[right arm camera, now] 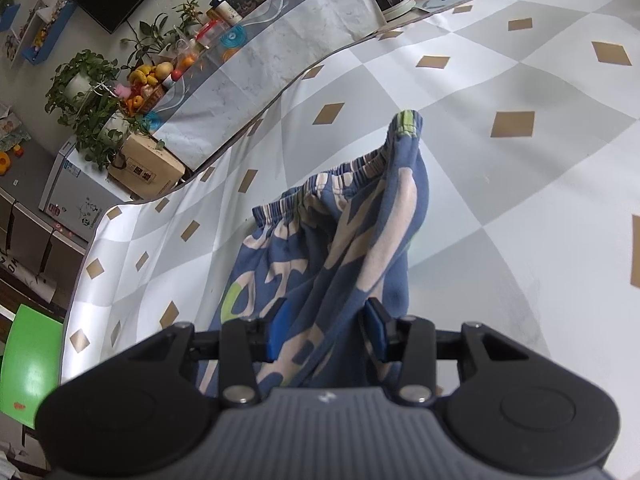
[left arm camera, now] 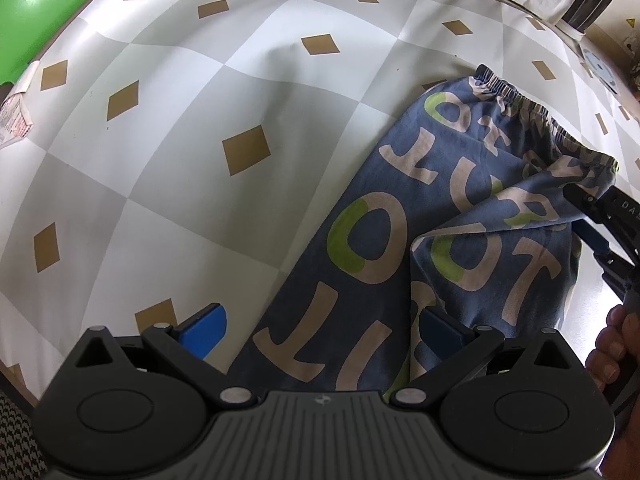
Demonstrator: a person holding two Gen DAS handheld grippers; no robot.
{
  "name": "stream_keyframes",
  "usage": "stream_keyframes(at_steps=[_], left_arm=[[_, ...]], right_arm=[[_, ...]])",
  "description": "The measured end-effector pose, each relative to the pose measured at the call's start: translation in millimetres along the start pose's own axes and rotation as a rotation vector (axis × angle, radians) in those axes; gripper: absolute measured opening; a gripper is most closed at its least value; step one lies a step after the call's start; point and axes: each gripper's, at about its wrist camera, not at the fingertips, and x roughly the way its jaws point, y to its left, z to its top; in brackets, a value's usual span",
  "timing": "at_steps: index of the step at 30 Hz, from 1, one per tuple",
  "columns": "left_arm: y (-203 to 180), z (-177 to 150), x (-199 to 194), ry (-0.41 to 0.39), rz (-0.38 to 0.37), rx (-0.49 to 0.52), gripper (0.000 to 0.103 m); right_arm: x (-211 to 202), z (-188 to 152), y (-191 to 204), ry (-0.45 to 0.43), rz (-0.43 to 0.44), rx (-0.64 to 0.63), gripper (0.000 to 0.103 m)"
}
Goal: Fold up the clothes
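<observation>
We see blue pants (left arm camera: 448, 216) with big pale and green letters lying on a table cover (left arm camera: 192, 152) of grey and white squares with small brown diamonds. In the left view the pants run from the near edge up toward the far right side of the cover, with the stretchy waistband (left arm camera: 532, 116) at the far end. One side is folded over the rest.

Our left gripper (left arm camera: 324, 330) points almost straight down. Its blue fingers (left arm camera: 208, 326) stand wide apart over the pants, one over bare cover, one over the cloth, and we cannot see them pinch anything.

Only the right view shows our right gripper (right arm camera: 326, 330) up close. A bunched fold of the pants runs between its blue fingers (right arm camera: 280, 330), which stand fairly narrow; we cannot tell if they press the cloth. The waistband (right arm camera: 340, 176) lifts in a hump in front of it.

Only that view shows plants (right arm camera: 92, 100) and fruit (right arm camera: 154, 74) past the far edge, and a green chair (right arm camera: 32, 356) at the left.
</observation>
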Motion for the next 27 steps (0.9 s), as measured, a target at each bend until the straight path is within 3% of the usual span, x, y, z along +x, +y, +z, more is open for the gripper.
stream_keyframes(at_steps=[7, 13, 17, 20, 27], left_arm=[[-3, -1, 2, 0.008, 0.000, 0.010, 0.103], [-3, -3, 4, 0.019, -0.006, 0.012, 0.103], [-2, -3, 5, 0.028, -0.013, 0.010, 0.103], [-1, -4, 5, 0.032, -0.020, 0.008, 0.103], [6, -5, -1, 0.035, -0.048, -0.015, 0.103]], right_arm=[[5, 4, 6, -0.018, 0.001, -0.031, 0.037], [17, 1, 6, -0.014, -0.060, -0.057, 0.024], [21, 2, 7, -0.023, -0.087, -0.081, 0.008], [20, 2, 11, -0.038, -0.090, -0.097, 0.004], [13, 11, 48, -0.074, -0.007, -0.169, 0.002]])
